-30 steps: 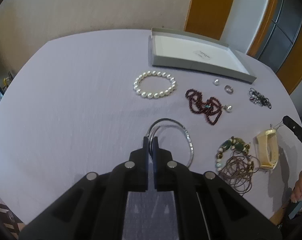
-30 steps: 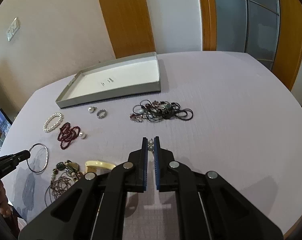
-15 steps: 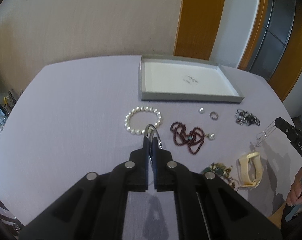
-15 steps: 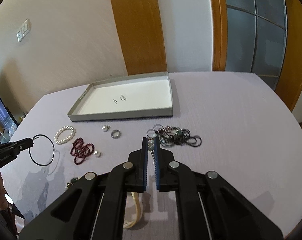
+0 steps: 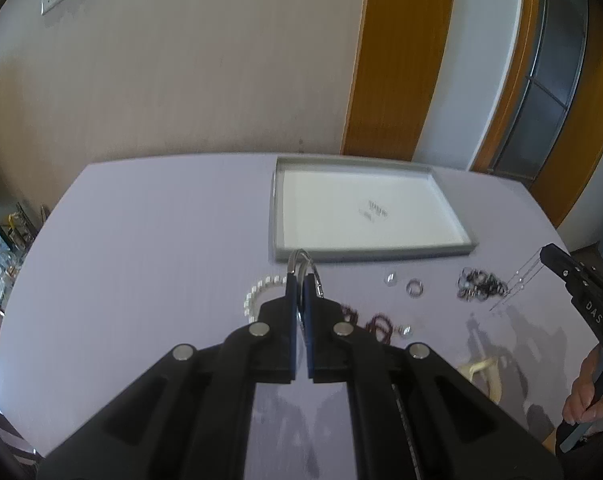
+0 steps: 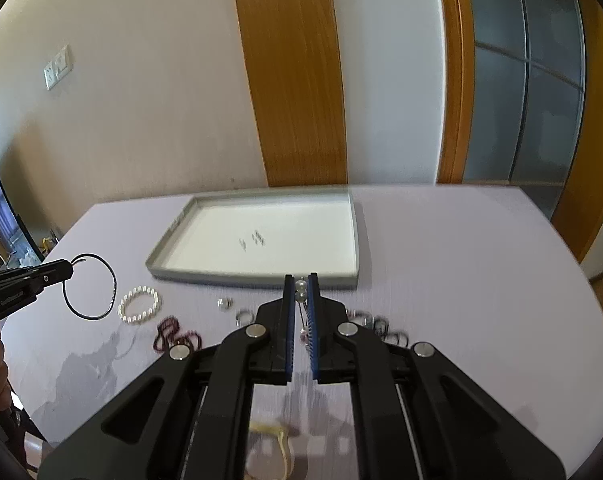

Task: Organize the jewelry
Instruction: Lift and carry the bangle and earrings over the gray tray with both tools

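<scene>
My left gripper (image 5: 299, 280) is shut on a thin silver hoop necklace (image 5: 306, 257) and holds it in the air above the table. From the right wrist view that hoop necklace (image 6: 114, 285) hangs as a full circle from the left gripper (image 6: 67, 270). My right gripper (image 6: 300, 280) is shut on a fine chain with small pearls (image 6: 300, 286). In the left wrist view the chain (image 5: 517, 284) dangles from the right gripper (image 5: 546, 253). The grey tray (image 5: 277, 216) with a white floor lies just beyond both; its front wall (image 6: 253, 280) faces me.
On the lilac table lie a pearl bracelet (image 6: 139, 304), a dark red bead strand (image 6: 173, 332), two small rings (image 5: 414, 287), a cluster of black loops (image 5: 477, 284) and a cream strap (image 5: 485, 372). A person's hand (image 5: 589, 404) grips the right tool.
Both grippers have risen from the table, lifting the hoop and the chain clear of it. Both views now tip up toward the tray and the wall.
</scene>
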`<state>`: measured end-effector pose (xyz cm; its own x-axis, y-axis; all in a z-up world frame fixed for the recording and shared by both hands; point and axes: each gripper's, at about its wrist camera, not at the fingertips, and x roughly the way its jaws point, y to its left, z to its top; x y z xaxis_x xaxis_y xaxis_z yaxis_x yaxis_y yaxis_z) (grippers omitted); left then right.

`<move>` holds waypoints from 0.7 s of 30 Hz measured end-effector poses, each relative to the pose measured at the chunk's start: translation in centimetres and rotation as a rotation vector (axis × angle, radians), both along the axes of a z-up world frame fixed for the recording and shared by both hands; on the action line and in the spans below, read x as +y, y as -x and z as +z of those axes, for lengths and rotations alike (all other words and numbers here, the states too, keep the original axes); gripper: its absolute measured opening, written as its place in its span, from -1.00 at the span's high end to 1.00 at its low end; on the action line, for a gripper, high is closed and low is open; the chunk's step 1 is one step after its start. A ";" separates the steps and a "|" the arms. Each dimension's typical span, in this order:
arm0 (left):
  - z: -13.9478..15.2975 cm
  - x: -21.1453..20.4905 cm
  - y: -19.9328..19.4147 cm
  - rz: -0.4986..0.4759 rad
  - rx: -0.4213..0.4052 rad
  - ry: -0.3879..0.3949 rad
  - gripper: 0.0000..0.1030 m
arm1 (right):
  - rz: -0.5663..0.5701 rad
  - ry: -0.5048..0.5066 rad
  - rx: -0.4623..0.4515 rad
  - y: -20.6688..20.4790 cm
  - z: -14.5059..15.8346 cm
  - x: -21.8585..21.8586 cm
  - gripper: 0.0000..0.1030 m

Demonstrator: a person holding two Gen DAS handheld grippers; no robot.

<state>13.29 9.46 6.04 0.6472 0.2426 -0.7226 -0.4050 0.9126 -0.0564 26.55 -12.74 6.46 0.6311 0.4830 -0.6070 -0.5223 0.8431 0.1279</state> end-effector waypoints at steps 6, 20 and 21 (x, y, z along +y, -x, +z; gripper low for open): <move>2.9 0.6 -2.5 -0.012 -0.045 -0.013 0.93 | 0.009 -0.029 -0.062 -1.9 3.5 1.2 0.88; 0.3 3.0 -13.3 -0.013 -0.004 0.001 0.93 | 0.062 -0.047 0.048 -10.1 1.5 6.5 0.88; -0.3 3.2 -14.1 -0.013 0.003 0.010 0.93 | 0.065 -0.045 0.059 -10.7 1.2 6.7 0.88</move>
